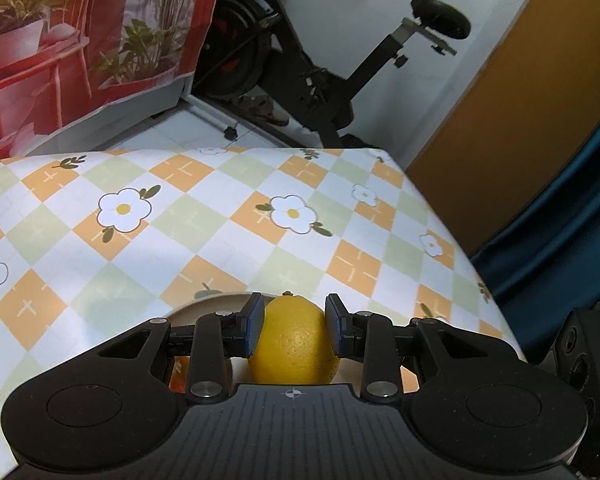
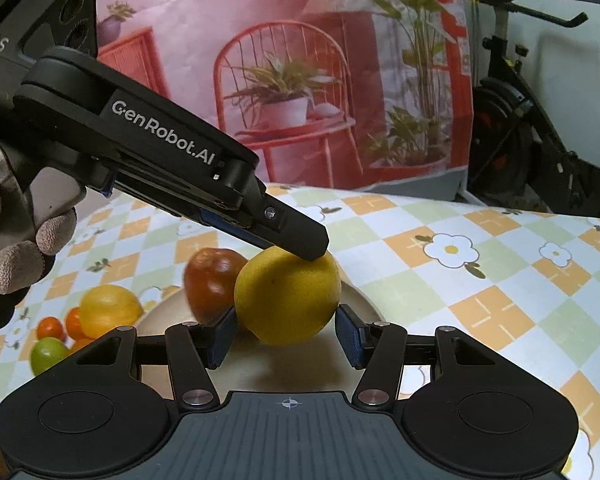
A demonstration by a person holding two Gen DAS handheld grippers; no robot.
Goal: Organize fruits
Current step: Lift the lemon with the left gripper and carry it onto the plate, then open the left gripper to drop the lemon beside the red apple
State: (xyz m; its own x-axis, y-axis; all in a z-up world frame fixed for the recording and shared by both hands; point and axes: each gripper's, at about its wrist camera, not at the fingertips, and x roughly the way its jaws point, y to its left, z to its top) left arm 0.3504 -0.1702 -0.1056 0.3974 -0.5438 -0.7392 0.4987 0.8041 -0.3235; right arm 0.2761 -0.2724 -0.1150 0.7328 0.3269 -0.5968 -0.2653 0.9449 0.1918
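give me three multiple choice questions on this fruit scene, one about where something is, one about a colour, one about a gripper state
1. Where is the red apple?
A. on the plate
B. on the floor
C. in the right gripper

2. What colour is the fruit that the left gripper holds?
A. green
B. yellow
C. purple

3. How is the right gripper?
A. shut on the lemon
B. open
C. out of view

Answers: 1 A, it sits on the beige plate behind the lemon. 2 B, the lemon's skin is yellow. 3 B, its pads stand apart beside the lemon without clamping it.
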